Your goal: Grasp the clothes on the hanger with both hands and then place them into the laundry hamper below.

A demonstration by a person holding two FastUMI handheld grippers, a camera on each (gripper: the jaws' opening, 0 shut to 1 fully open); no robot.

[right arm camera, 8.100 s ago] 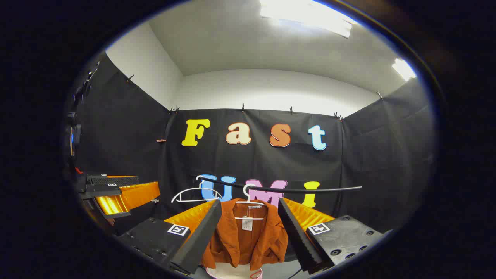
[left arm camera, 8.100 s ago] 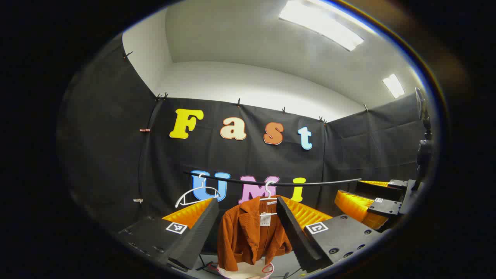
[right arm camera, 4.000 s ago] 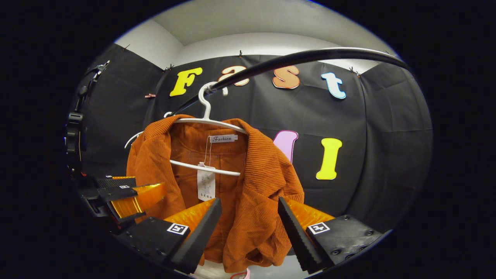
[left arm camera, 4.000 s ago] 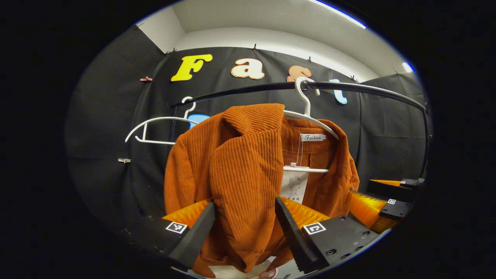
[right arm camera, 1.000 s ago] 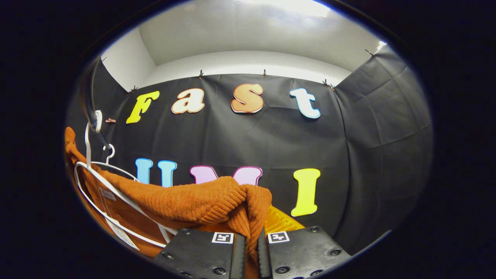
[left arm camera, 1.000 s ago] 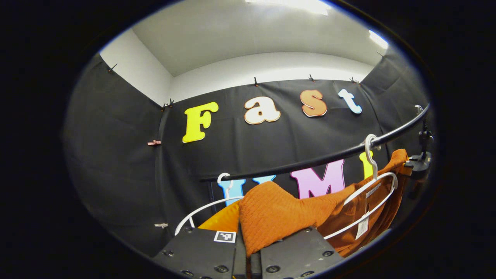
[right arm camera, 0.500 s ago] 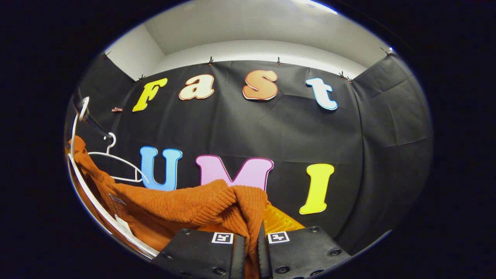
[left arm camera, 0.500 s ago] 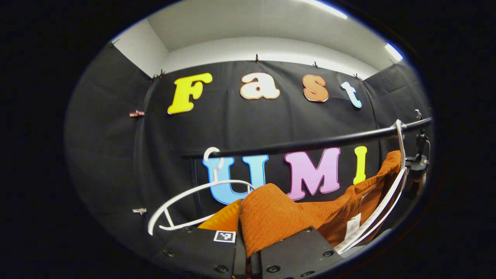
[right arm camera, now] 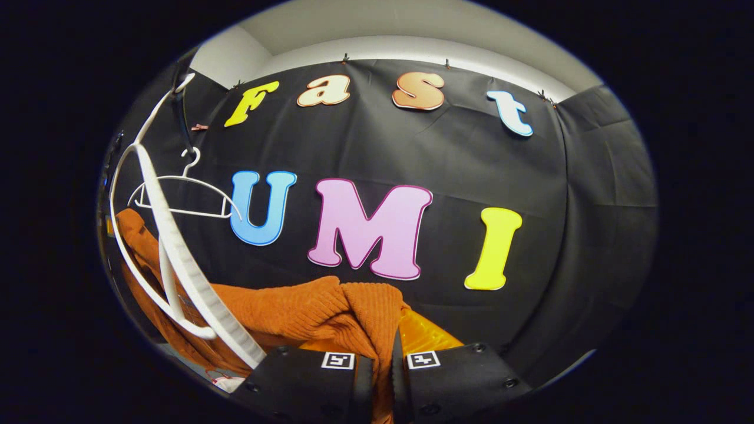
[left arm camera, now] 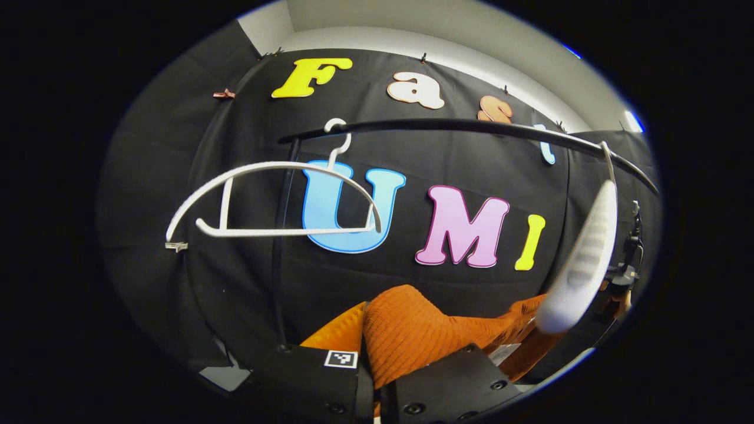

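Left hand-held gripper (left arm camera: 377,383): fingers pressed together on a fold of the rust-orange corduroy jacket (left arm camera: 412,335), at the bottom of the left gripper view.
Right hand-held gripper (right arm camera: 382,377): likewise pinching a bunched fold of the jacket (right arm camera: 330,312) between both fingers.
Jacket position: slung between the two grippers, below the black rail (left arm camera: 471,126); it sags from each pinch toward the middle. Long axis runs gripper to gripper, roughly along the rail.
White hanger (left arm camera: 580,259): hooked on the rail, swung edge-on; its bare arm stands above the cloth. Whether the far shoulder is fully free I cannot tell. In the right gripper view its loop (right arm camera: 177,259) crosses in front of the jacket.
Spare empty hanger (left arm camera: 271,200): on the rail's left end, apart from the jacket.
Hamper: judged to lie below both grippers, so the coming move is straight down.
Nearer hand: neither; both hold equally.
Risk: cloth snagging on the hanger arm.
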